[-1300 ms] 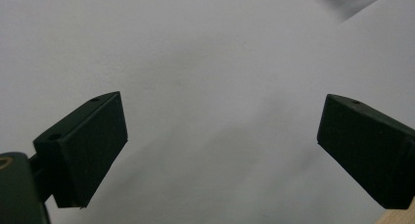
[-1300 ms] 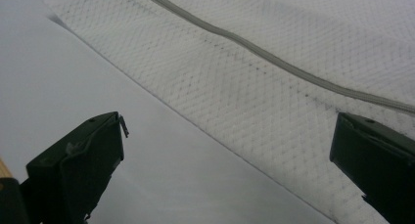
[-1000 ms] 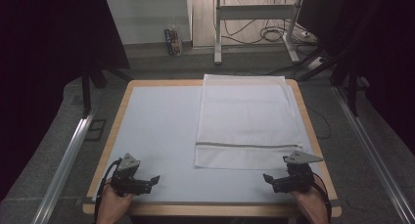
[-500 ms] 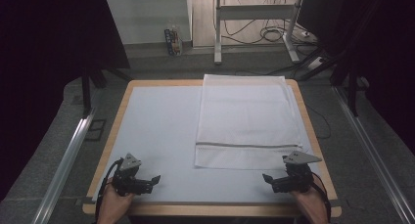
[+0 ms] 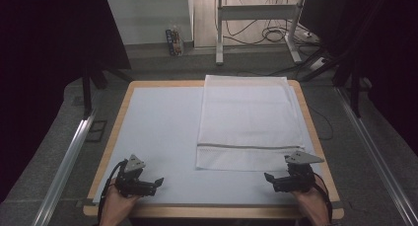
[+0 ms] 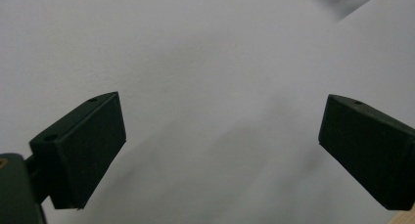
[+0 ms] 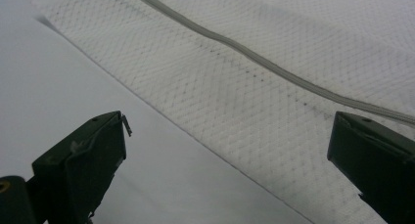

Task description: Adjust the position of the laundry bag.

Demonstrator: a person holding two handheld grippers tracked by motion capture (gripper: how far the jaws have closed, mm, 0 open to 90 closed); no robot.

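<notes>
While both tongs [image 5: 158, 181] [image 5: 268, 178] gape empty, we aim right tongs low at mesh bag [image 5: 249, 120] near edge, left waiting on tabletop [image 5: 157, 122].

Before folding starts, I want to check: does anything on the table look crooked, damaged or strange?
Nothing stands out. The white mesh cloth lies flat and fairly square on the right half of the table, far edge slightly past the table edge. Both the left gripper and right gripper are open.

mesh bag [image 5: 249, 122] on table's [image 5: 148, 117] right half | left claw [image 5: 156, 181] near-left | right claw [image 5: 270, 178] near-right, just before bag
</notes>
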